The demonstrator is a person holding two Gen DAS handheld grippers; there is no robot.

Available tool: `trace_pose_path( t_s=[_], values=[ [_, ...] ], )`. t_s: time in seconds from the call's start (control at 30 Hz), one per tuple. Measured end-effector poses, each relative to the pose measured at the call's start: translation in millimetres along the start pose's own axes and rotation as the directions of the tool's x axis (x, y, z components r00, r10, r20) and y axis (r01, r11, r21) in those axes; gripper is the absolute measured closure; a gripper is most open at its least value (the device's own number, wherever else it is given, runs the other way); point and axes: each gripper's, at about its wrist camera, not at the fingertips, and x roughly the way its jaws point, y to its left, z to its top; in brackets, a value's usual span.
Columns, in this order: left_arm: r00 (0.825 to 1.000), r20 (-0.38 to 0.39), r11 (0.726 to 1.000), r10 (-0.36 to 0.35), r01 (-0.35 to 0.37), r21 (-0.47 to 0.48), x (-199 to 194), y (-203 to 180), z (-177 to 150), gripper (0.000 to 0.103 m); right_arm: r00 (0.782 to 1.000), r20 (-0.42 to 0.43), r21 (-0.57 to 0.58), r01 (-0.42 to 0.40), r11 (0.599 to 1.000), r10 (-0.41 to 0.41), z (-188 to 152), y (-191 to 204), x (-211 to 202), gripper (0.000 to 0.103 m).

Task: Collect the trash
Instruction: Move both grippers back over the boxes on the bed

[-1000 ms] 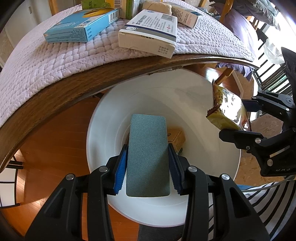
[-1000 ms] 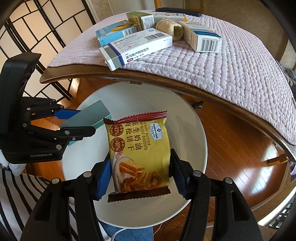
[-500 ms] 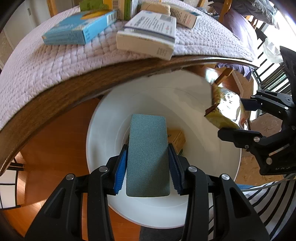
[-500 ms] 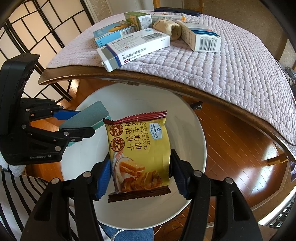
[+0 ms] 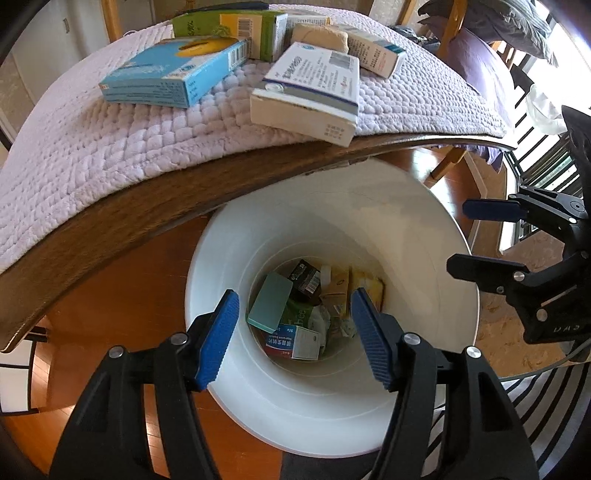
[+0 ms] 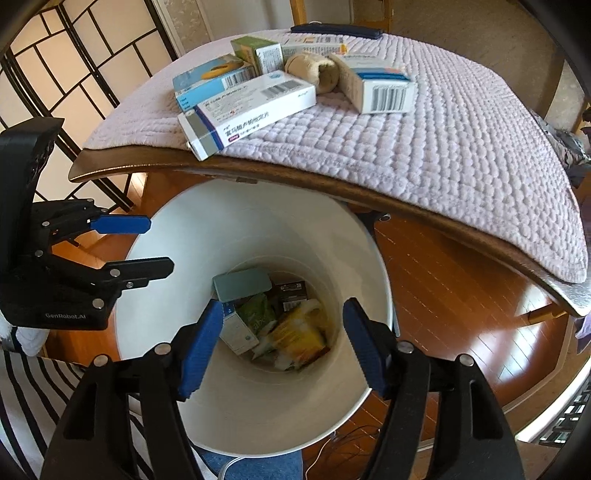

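Observation:
A white bin [image 5: 436, 258] [image 6: 192, 236] stands on the floor under the table edge. Both grippers hover over its mouth. My left gripper [image 5: 293, 332] is open and empty; it also shows in the right wrist view [image 6: 155, 245]. My right gripper [image 6: 282, 343] is open and empty; it also shows in the left wrist view [image 5: 458, 236]. At the bin's bottom lie a teal-grey flat box [image 5: 270, 306] [image 6: 242, 283], a yellow biscuit packet [image 6: 299, 332] and other wrappers and boxes.
On the quilted table mat [image 5: 92, 136] [image 6: 461, 122] lie a blue box [image 5: 173, 72], a long white medicine box [image 5: 310, 92] [image 6: 247, 110], a green box [image 5: 247, 31], a small white box [image 6: 376, 83] and a beige cloth lump [image 6: 314, 70]. Wooden floor surrounds the bin.
Both grippers have opened. The teal-grey box and the yellow biscuit packet have dropped from them into the bin.

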Motion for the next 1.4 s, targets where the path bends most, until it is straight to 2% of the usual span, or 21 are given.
trace_pose_path(
  t_s=[0.2, 0.37, 0.43, 0.5, 0.57, 0.63, 0.8, 0.93, 1.23, 1.4],
  values=[
    [0.998, 0.064, 1.000, 0.014, -0.014, 0.002, -28.5, -1.1, 11.0, 0.038, 0.997, 0.077, 0.000, 0.030, 1.000, -0.030, 5.0, -11.0, -35.2, 0.036],
    [0.984, 0.170, 0.998, 0.055, -0.053, -0.018, -64.3, 13.6, 30.0, 0.038, 0.982, 0.176, 0.000, 0.072, 0.997, -0.071, 18.1, -20.4, -68.9, 0.036],
    [0.974, 0.217, 0.998, 0.060, -0.051, -0.046, -76.3, 23.6, 38.2, 0.023, 0.969, 0.226, 0.006, 0.097, 0.995, -0.095, 25.1, -25.2, -80.8, 0.035],
    [0.962, 0.269, 0.997, 0.047, -0.029, -0.072, -86.4, 34.5, 45.9, 0.014, 0.955, 0.278, 0.015, 0.102, 0.995, -0.102, 33.7, -27.0, -88.6, 0.023],
    [0.952, 0.304, 0.995, 0.048, -0.020, -0.096, -93.1, 43.2, 55.2, 0.009, 0.936, 0.335, 0.034, 0.100, 0.994, -0.105, 43.0, -29.4, -94.3, 0.020],
    [0.946, 0.319, 0.995, 0.053, -0.023, -0.098, -95.7, 51.6, 65.4, 0.008, 0.936, 0.334, 0.049, 0.102, 0.994, -0.113, 55.7, -33.5, -91.7, 0.020],
    [0.949, 0.309, 0.998, 0.070, -0.068, -0.019, -86.2, 52.3, 87.1, 0.007, 0.940, 0.308, 0.032, 0.146, 0.989, -0.149, 78.2, -37.5, -77.3, 0.020],
    [0.954, 0.288, 0.994, 0.083, -0.100, 0.047, -74.0, 55.0, 97.8, 0.007, 0.952, 0.290, 0.026, 0.095, 0.995, -0.099, 91.4, -43.9, -62.6, 0.020],
    [0.977, 0.209, 0.992, 0.052, -0.076, 0.105, -41.1, 68.5, 122.5, 0.007, 0.969, 0.243, 0.038, 0.043, 0.998, -0.051, 114.5, -52.6, -32.8, 0.020],
    [0.982, 0.188, 0.990, 0.033, -0.058, 0.131, -32.0, 72.6, 128.3, 0.007, 0.976, 0.214, 0.048, 0.026, 0.999, -0.036, 126.7, -57.0, -15.0, 0.021]
  ],
)
